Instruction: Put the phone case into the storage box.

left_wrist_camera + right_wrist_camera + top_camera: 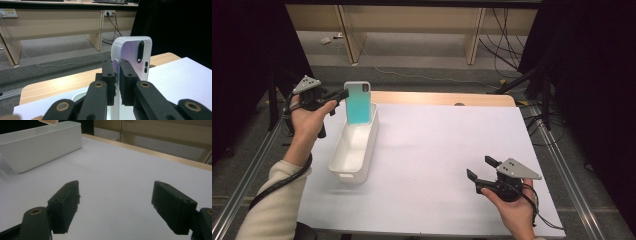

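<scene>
A phone in a pale case with a teal back (358, 101) stands upright over the far end of a long white bin (343, 162) at the table's left. My left gripper (343, 94) is shut on the phone's left edge, up near the top. In the left gripper view the black pads (109, 75) clamp the white case edge (117, 53), and the camera cut-out (140, 51) faces right. My right gripper (478, 169) rests low over the white table at the front right, jaws open and nothing between them (115, 202).
The white table sheet (437, 150) stretches between the bin and my right hand. A wooden strip (447, 98) runs along the far edge. Metal rails (242, 175) flank both sides. Benches and cables lie on the floor behind. The bin's wall (37, 146) shows in the right gripper view.
</scene>
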`<state>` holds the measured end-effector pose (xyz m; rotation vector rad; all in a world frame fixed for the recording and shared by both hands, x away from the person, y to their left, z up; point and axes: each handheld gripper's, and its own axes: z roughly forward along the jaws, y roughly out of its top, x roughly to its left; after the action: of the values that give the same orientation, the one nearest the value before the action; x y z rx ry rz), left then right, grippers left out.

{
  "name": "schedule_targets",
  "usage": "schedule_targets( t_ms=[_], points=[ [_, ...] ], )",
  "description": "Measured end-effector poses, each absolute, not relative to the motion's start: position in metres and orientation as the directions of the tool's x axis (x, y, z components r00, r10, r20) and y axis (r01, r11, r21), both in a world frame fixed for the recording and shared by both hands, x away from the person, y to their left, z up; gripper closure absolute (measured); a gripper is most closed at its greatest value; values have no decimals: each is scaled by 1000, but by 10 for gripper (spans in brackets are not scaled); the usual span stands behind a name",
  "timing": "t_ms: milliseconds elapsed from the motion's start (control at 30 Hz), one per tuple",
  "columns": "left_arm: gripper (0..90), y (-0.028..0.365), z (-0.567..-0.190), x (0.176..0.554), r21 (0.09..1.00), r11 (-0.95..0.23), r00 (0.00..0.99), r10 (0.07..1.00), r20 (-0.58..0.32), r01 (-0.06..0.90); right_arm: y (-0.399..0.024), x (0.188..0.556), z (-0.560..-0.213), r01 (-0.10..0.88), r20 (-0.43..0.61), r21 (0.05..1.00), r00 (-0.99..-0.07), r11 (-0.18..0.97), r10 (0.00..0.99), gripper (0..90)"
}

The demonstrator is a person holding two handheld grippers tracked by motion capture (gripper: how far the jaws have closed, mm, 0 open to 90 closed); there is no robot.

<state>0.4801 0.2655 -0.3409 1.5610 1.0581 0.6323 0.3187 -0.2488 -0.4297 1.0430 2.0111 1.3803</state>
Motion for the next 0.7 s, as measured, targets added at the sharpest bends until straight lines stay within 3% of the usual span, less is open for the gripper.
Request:
schedule_targets(
  t_ms=[700],
  points=[
    [835, 266, -345, 488, 954, -18, 452, 883, -126, 300, -248, 319, -431, 316, 16, 925, -586, 210, 810, 237]
  ],
)
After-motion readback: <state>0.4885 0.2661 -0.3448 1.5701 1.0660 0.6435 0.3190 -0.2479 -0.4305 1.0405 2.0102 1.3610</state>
